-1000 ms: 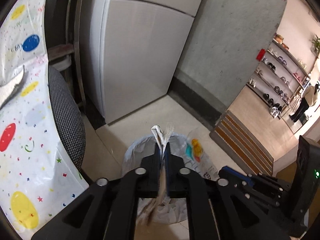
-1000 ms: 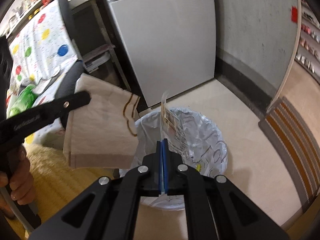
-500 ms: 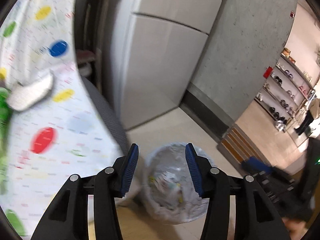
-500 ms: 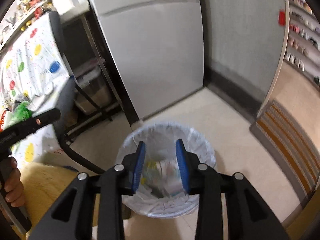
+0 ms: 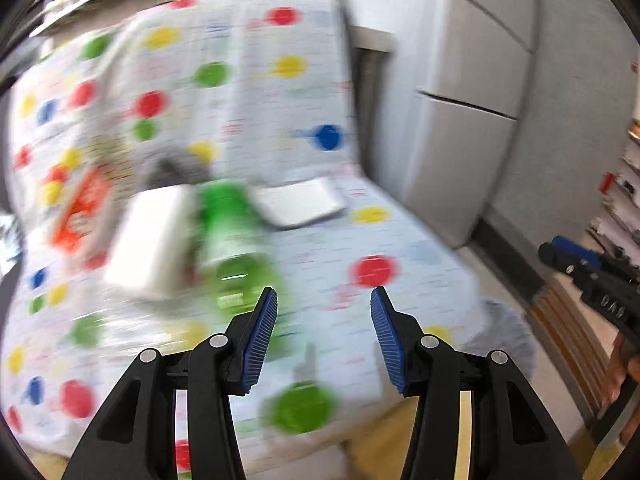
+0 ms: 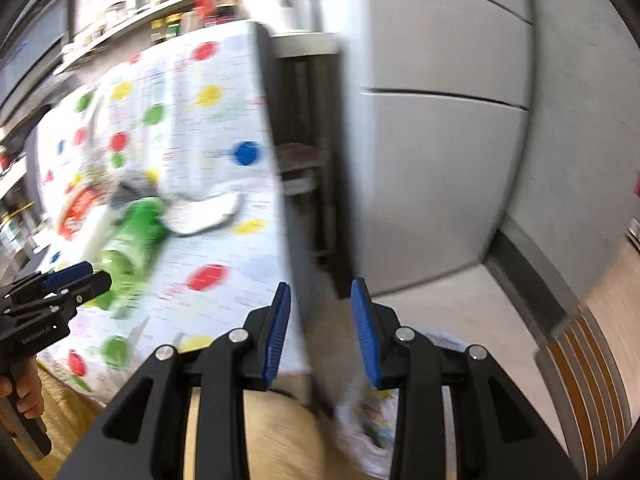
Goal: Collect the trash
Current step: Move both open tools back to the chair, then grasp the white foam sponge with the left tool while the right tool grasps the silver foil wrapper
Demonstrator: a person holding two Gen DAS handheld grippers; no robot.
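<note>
A: Both tools?
B: The left gripper [image 5: 324, 304] stands fairly wide, nothing between its blue pads; the right gripper [image 6: 321, 300] is narrower, also empty.
A: And the trash?
B: On the spotted tablecloth [image 5: 312, 92], left of centre in the left wrist view — a green bottle [image 5: 230, 220], a white carton [image 5: 150, 244] just beside it, a white tray [image 5: 298, 202] right of the bottle; all blurred.
A: The bin?
B: Its white liner [image 6: 366, 432] shows low in the right wrist view, partly hidden behind the fingers — beside the grey fridge [image 6: 440, 152].

Motion-blurred green bottle [image 5: 236, 240], white box [image 5: 154, 240], orange packet [image 5: 80, 212]
</note>
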